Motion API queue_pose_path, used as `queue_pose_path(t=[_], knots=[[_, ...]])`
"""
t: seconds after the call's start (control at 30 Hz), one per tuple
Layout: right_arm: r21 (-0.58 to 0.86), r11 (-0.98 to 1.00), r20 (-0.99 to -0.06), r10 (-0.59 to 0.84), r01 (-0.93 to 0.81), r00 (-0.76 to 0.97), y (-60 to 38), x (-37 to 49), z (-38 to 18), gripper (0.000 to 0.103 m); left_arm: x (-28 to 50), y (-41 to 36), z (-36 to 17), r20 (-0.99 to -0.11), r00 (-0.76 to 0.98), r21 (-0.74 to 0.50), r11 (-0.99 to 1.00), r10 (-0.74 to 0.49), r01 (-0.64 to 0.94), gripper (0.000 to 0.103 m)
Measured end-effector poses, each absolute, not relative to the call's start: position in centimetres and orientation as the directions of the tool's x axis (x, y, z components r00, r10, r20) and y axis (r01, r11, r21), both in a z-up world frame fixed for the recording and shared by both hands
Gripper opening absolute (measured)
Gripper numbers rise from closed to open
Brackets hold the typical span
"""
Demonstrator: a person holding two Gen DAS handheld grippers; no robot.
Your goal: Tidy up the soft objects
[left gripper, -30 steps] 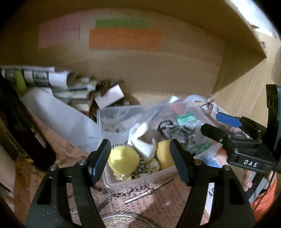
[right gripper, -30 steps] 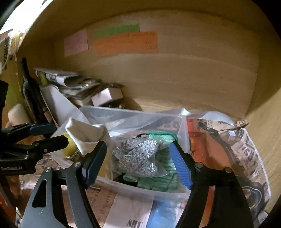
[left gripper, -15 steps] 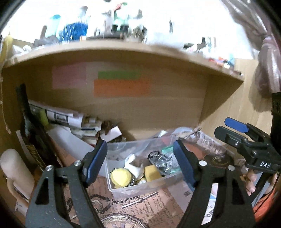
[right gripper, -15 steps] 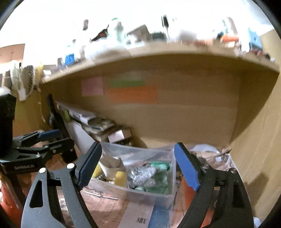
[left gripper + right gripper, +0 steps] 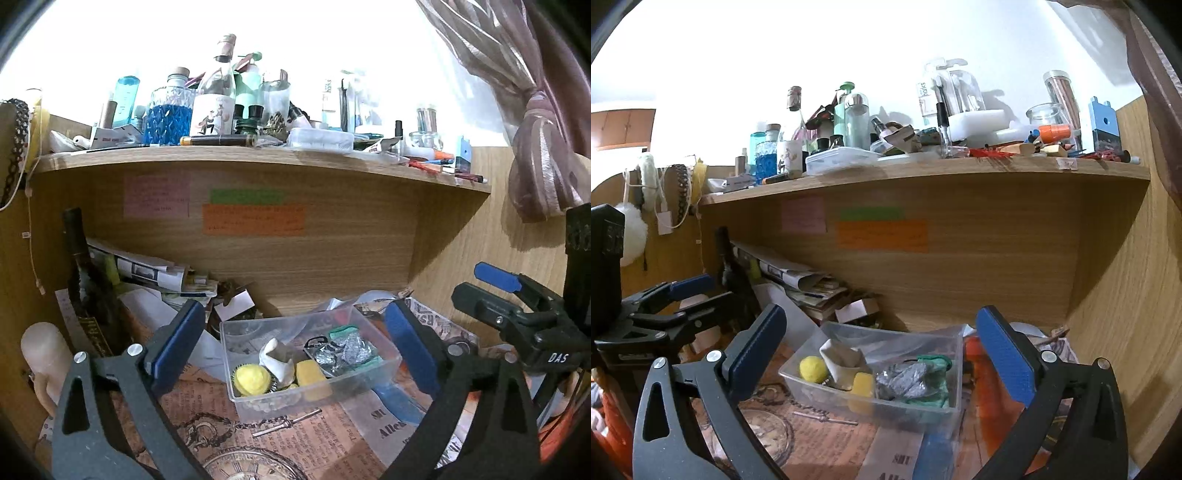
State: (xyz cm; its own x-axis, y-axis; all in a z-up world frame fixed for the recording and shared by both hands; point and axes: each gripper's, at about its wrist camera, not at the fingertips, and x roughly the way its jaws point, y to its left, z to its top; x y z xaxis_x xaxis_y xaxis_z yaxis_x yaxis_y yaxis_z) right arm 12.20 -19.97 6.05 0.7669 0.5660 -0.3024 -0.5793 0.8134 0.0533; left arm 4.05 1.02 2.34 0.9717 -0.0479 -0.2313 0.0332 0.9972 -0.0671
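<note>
Both the left gripper (image 5: 291, 347) and right gripper (image 5: 877, 343) hover with fingers spread wide, holding nothing. Beyond them, a clear rectangular plastic box (image 5: 384, 363) sits on the newspaper-covered worktop (image 5: 332, 439), containing a yellow fuzzy ball (image 5: 253, 378), yellow sponge block (image 5: 312, 380), and possibly crumpled silver foil (image 5: 347, 350). Farther back, bottles crowd a wooden shelf (image 5: 258, 157).

Both grippers have withdrawn from the clear plastic container (image 5: 384, 363) over the last second. The left gripper (image 5: 295, 343) and the right gripper (image 5: 882, 345), previously close over the container's contents, now stand well back and higher, jaws spread wide and empty. The container now appears small between the jaws, and the cluttered wooden upper shelf (image 5: 923, 173) has come into both views.
</note>
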Motion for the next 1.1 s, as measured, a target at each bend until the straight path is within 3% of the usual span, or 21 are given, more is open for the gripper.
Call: queue_pose_path(t=[1.1], knots=[[0.084, 0.809, -0.302, 0.577, -0.581, 0.759, -20.59, 11.25, 5.98, 0.103, 3.04, 0.46, 2.00, -0.223, 0.974, -0.054, 0.998, -0.030, 0.018, 0.102]])
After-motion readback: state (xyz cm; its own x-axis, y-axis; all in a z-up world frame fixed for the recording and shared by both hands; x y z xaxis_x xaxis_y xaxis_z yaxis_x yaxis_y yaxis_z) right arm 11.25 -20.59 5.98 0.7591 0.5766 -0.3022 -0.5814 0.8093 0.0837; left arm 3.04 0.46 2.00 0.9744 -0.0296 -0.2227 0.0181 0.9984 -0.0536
